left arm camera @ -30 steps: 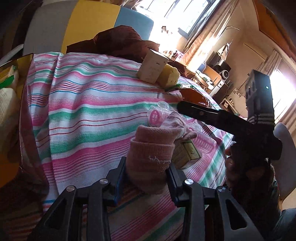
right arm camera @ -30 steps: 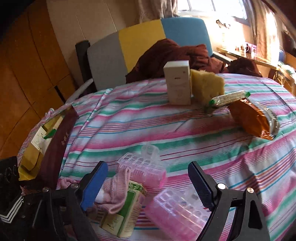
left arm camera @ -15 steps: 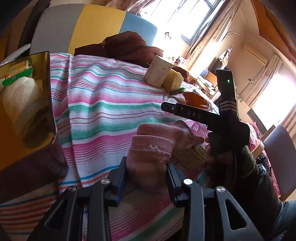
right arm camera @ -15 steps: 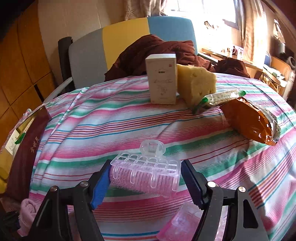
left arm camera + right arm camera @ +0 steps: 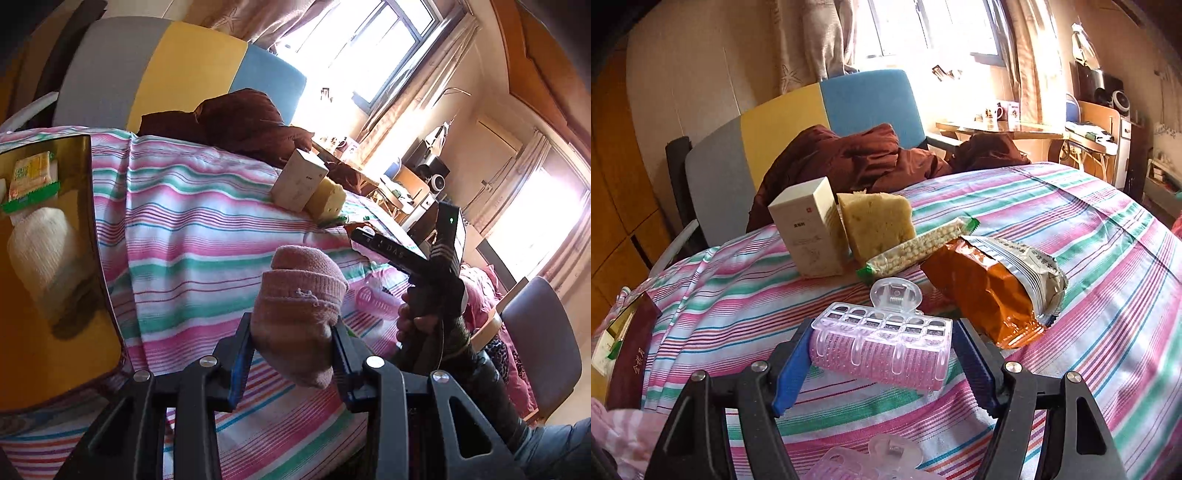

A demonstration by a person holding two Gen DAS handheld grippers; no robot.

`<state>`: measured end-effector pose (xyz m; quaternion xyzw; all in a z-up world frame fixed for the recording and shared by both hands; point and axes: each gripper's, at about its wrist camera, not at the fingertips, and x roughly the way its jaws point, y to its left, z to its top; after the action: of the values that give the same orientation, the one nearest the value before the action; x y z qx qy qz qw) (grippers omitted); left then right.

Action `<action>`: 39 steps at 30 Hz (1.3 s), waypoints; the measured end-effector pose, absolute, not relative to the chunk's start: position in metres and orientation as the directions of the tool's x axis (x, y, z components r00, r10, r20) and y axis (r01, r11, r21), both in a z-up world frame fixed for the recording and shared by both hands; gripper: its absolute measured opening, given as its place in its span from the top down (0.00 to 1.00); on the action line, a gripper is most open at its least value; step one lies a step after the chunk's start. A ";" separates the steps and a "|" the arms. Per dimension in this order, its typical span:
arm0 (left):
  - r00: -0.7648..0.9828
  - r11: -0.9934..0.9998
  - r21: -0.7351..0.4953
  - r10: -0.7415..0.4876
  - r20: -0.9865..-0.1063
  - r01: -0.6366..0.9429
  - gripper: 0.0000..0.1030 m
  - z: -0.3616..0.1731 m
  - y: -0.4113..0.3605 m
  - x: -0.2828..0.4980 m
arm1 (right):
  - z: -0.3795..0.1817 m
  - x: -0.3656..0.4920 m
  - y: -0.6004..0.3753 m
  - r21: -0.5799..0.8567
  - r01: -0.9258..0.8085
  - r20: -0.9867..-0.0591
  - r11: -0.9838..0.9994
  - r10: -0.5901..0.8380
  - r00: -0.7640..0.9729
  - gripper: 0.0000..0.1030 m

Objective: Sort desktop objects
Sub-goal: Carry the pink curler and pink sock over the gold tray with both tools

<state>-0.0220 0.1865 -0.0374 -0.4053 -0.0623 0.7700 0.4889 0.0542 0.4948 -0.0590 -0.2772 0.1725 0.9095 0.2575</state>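
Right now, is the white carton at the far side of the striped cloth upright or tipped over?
Upright. The white carton stands on end on the striped cloth, its top face up, with the yellow sponge close beside it.

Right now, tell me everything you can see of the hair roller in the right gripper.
The hair roller is a pink bristly cylinder under a clear plastic clip cage with a rounded spring tab on top. It lies crosswise, clamped end to end by the right gripper, apparently held above the striped cloth. Nothing else visibly touches it.
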 end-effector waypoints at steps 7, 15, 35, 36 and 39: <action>-0.235 -0.536 -0.469 0.796 -0.557 -0.702 0.63 -0.029 0.174 -0.021 | -0.048 0.049 0.463 0.157 -0.463 -0.562 -0.872 0.307 -0.768 0.28; -0.271 -0.568 -0.478 0.787 -0.554 -0.670 0.63 -0.031 0.148 -0.020 | -0.042 0.042 0.416 0.157 -0.349 -0.555 -0.924 0.209 -0.805 0.28; -0.593 -0.789 -0.437 0.613 -0.523 -0.431 0.63 -0.015 -0.010 -0.051 | -0.020 0.017 0.244 0.109 0.099 -0.524 -0.989 -0.142 -0.840 0.28; -0.599 -0.794 -0.436 0.606 -0.523 -0.424 0.62 -0.016 -0.015 -0.052 | -0.020 0.015 0.237 0.104 0.116 -0.523 -0.988 -0.154 -0.838 0.28; -0.615 -0.807 -0.433 0.588 -0.525 -0.402 0.63 -0.018 -0.026 -0.054 | -0.020 0.007 0.216 0.083 0.163 -0.522 -0.983 -0.183 -0.833 0.28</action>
<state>-0.0541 -0.0256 -0.0183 -0.3384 -0.1373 0.8882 0.2788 0.0066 0.2158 -0.0205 -0.2741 0.0176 0.9573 -0.0904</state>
